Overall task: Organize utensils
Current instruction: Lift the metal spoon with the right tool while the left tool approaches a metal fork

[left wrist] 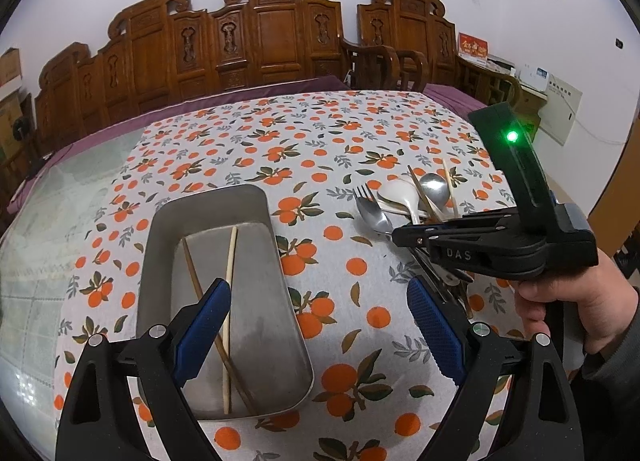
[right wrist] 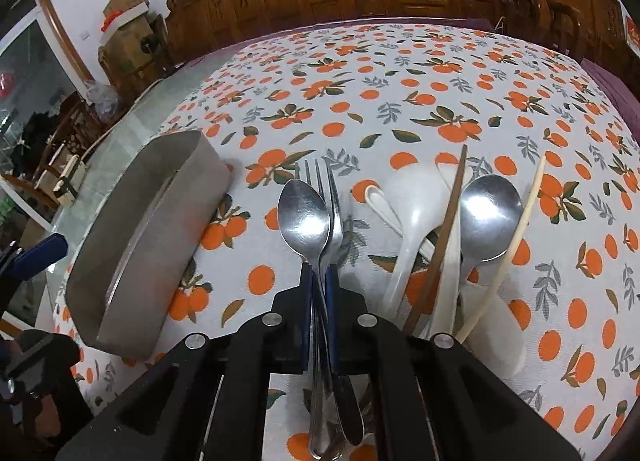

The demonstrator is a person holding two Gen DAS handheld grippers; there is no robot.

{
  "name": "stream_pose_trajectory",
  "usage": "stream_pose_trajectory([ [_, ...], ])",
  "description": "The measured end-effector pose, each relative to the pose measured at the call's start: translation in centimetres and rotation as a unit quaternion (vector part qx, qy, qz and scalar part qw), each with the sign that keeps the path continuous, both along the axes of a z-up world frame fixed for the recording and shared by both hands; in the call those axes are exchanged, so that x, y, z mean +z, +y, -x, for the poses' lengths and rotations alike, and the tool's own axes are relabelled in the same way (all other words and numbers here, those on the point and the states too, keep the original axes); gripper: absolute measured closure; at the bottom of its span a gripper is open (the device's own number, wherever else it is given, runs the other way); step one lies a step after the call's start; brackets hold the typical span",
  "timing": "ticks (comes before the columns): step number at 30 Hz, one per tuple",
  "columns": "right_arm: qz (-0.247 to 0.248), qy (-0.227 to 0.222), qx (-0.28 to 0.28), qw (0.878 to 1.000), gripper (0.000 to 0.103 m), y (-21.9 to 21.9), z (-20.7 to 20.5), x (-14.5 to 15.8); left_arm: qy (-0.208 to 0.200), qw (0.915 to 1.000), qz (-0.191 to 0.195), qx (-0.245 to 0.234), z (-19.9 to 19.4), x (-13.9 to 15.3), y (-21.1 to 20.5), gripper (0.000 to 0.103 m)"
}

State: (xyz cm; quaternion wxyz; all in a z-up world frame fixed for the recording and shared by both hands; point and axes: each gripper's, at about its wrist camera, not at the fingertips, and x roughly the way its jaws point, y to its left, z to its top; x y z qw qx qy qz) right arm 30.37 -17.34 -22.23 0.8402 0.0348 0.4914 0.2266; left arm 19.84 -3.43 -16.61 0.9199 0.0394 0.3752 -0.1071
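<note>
Steel tray [left wrist: 160, 261], rounded, matte: two chopsticks [left wrist: 229, 301] inside. Left gripper [left wrist: 316, 325] above it, jaws apart. Right gripper [right wrist: 319, 293] beside it pinches polished spoon [right wrist: 304, 217] and fork [right wrist: 334, 205].

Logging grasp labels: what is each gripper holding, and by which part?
Right gripper is shut on a metal spoon and fork together, gripped on their handles just below the heads. Left gripper is open, holding nothing, above the metal tray.

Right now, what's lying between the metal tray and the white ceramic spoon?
In the right wrist view, a steel spoon and fork, pinched together in the right gripper, sit between the metal tray and white ceramic spoon.
</note>
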Motion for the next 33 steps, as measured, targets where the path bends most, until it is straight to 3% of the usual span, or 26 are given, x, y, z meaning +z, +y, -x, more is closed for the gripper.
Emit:
stream_pose_trajectory([
  [8, -0.01, 0.017, -0.003, 1.0, 0.091, -0.9, -0.4, -0.5, 0.001, 1.0, -0.003, -0.001, 0.0, 0.0, 0.1, 0.017],
  [17, 0.014, 0.031, 0.027, 0.999, 0.091, -1.4, 1.3, -0.4, -0.001, 1.0, -0.003, -0.001, 0.0, 0.0, 0.3, 0.017],
  [19, 0.016, 0.026, 0.024, 0.999, 0.096, -1.5, 1.5, -0.3, -0.002, 1.0, -0.005, -0.002, 0.0, 0.0, 0.2, 0.017],
  [26, 0.008, 0.007, 0.016, 1.0, 0.096, -1.9, 1.5, 0.8, -0.001, 0.9999, -0.011, -0.002, 0.0, -0.1, 0.2, 0.017],
  [33, 0.002, -0.024, -0.004, 1.0, 0.096, -4.0, 1.0, 2.7, 0.009, 0.9999, 0.007, -0.002, 0.1, 0.7, -1.0, 0.017],
])
